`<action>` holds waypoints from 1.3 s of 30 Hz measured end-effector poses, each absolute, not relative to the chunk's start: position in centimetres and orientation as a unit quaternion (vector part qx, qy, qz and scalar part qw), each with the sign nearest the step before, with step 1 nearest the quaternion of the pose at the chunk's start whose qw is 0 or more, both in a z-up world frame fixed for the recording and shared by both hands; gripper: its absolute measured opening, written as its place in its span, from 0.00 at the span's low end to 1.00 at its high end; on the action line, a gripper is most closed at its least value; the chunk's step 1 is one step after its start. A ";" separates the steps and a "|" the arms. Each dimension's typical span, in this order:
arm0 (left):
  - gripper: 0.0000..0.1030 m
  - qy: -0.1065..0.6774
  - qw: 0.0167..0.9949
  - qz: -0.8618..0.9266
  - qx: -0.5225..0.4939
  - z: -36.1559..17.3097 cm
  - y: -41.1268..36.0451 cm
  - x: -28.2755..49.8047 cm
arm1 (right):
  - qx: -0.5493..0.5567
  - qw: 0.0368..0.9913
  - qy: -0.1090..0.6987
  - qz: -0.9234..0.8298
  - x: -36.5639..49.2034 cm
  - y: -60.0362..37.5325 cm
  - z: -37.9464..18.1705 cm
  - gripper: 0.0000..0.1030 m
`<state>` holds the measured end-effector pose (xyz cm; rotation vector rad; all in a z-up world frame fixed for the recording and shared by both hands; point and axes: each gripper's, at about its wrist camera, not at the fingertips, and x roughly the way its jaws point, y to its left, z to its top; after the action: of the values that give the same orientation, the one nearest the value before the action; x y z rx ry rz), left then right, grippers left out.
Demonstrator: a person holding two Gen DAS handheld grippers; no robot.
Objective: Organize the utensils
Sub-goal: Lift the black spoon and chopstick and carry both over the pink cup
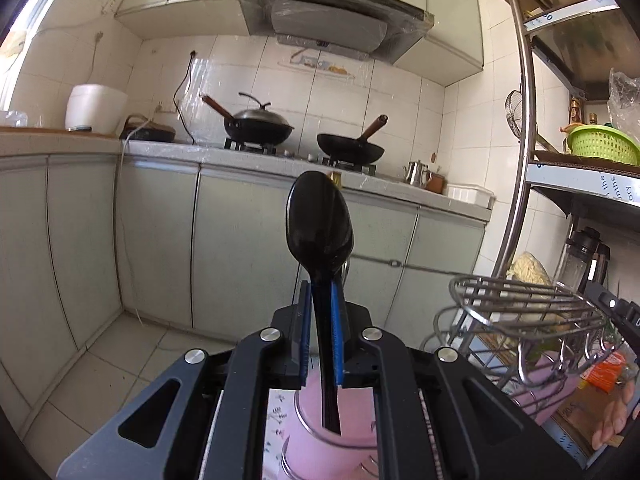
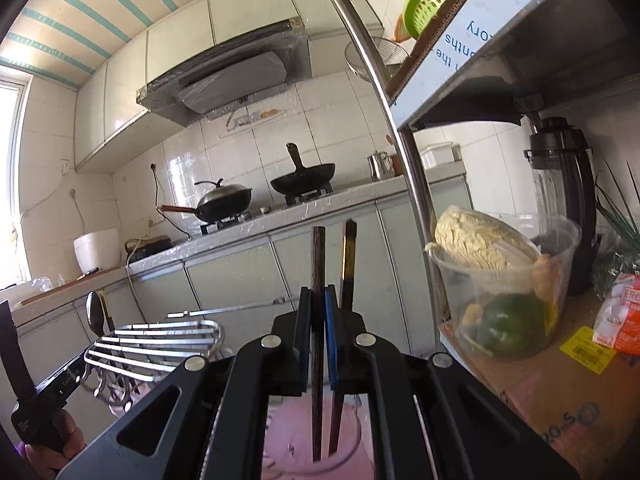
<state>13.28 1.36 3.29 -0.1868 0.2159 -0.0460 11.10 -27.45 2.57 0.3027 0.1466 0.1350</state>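
Left claw (image 1: 320, 328) clamped on handle of black spoon (image 1: 320, 220), bowl uppermost, handle end dipping into pink cup (image 1: 316, 432) directly below. Right claw (image 2: 319, 332) closed on dark wooden chopstick (image 2: 318, 264), held upright; second chopstick (image 2: 347, 264), dark with gold band, just beside right pad, grip on it not confirmed. Lower ends of both chopsticks seen inside pink holder (image 2: 316, 440) beneath.

Outward from claws: wire rack (image 1: 528, 312) just right of left claw, same rack (image 2: 160, 340) left of right claw, ringing pink holders. Further right, shelf unit post (image 2: 404, 160); clear plastic tub (image 2: 508, 288) of produce standing on cardboard box (image 2: 560, 400); dark blender (image 2: 560, 200) behind. Far across floor, worktop (image 1: 248, 156) with two black woks (image 1: 350, 148) on hob, white rice cooker (image 1: 96, 108) at far left, extractor hood (image 1: 332, 12) above.

Step judged: depositing stage, utensils being lowered handle-first into holders. Next move calls for straight descent until ends seat at cup bottom, then release of pads and vertical withdrawal, avoiding rack wire.

Legible writing: partial words "the" and "onths" on shelf edge strip (image 1: 600, 188); inverted fragments "ory", "nths" in right view; "SO" on cardboard box; yellow barcode label (image 2: 586, 354), text too small to read. Red packet (image 2: 618, 316) print unreadable.
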 end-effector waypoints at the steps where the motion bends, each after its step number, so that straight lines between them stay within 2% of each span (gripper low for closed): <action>1: 0.08 0.115 0.988 -0.023 -0.096 3.0 1.4 13.3 | 0.153 0.982 0.083 0.068 10.9 -27.4 2.3 0.06; 14: 0.08 0.181 0.976 -0.029 -0.115 2.2 2.0 13.0 | 0.141 0.974 0.172 0.051 10.1 -27.1 1.2 0.06; 21: 0.08 0.201 0.972 -0.031 -0.121 4.0 2.0 12.7 | 0.146 0.972 0.175 0.062 10.3 -27.8 3.9 0.06; 26: 0.08 0.231 0.963 -0.035 -0.131 3.6 2.0 13.3 | 0.110 0.967 0.216 0.083 11.2 -26.9 5.1 0.06; 32: 0.08 0.257 0.958 -0.043 -0.122 2.8 1.2 14.1 | 0.076 0.948 0.292 0.096 13.5 -25.2 2.9 0.06; 38: 0.10 0.262 0.960 -0.037 -0.096 2.2 0.4 14.2 | 0.096 0.944 0.302 0.092 13.5 -25.5 1.3 0.07; 39: 0.14 0.263 0.959 -0.039 -0.093 2.2 0.3 14.2 | 0.096 0.944 0.301 0.093 13.4 -25.5 1.4 0.07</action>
<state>14.16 0.31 2.20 -0.1883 0.5335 -0.0787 13.38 -25.53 1.39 0.1960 0.6141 0.1888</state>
